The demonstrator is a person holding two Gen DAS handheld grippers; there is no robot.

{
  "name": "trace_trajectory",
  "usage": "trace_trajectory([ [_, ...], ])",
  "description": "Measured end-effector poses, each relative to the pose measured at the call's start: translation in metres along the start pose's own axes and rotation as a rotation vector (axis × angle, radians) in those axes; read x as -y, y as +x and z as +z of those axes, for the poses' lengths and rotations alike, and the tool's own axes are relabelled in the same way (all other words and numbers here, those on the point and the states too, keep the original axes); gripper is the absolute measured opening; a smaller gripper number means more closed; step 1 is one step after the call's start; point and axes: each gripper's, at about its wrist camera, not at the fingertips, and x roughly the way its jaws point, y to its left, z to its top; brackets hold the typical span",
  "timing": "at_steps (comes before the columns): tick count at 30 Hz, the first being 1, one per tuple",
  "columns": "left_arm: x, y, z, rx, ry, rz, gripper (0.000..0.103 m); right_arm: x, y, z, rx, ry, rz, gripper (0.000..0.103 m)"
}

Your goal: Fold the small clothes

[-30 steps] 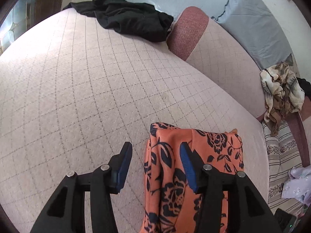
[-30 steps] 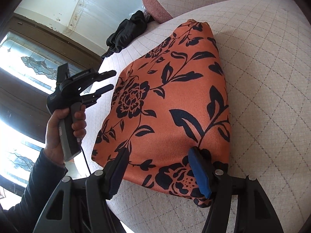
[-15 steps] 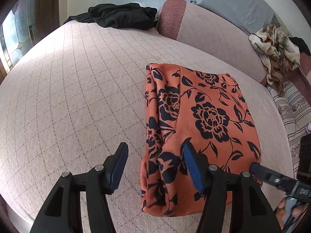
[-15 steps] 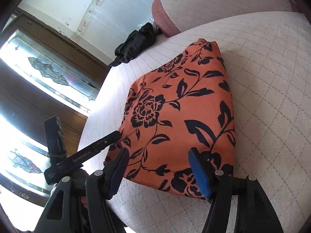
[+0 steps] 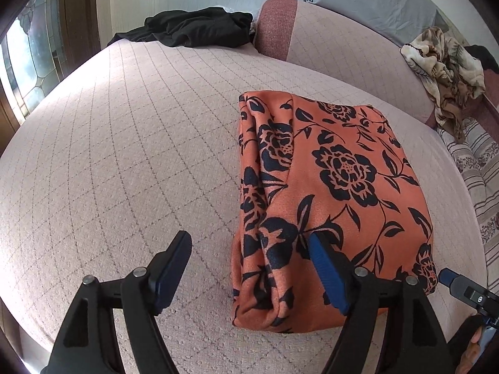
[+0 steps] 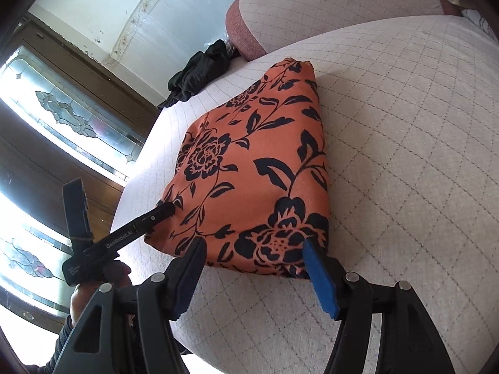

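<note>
The orange cloth (image 5: 336,193) with dark flowers lies folded on the bed (image 5: 131,143), a bit to the right of the middle. It looks like a neat, thick rectangle. Its long side runs away from both cameras, from the near edge of the bed toward the pillow (image 5: 277,28) at the back.

The left gripper (image 5: 249,268) is let go and wide apart. It holds nothing. Its right finger sits over the near left corner of the cloth, and its left finger is over bare bed. So the rolled left edge of the cloth lies between the 2 fingers, just ahead.

The right gripper (image 6: 254,271) is let go too, spread wide, with nothing in it. The near short edge of the cloth lies right in front of it, between its fingers. In the right view, the tip of the left gripper (image 6: 162,212) touches or almost touches the near left corner of the cloth; I cannot tell which.

Both grippers are at the near end of the cloth, 1 at each corner. I think the fold is mostly done. If 1 more fold is wanted, the near edge would go up and over toward the far end, along the long side.

A black cloth (image 5: 193,29) and a tan crumpled cloth (image 5: 446,62) lie far from the orange one.
</note>
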Motion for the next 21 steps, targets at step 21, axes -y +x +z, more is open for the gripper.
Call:
trace_trajectory([
  [21,-0.005,0.017,-0.01,-0.029,0.035,0.022,0.085,-0.017,0.047,0.056,-0.078,-0.028,0.09,0.072],
])
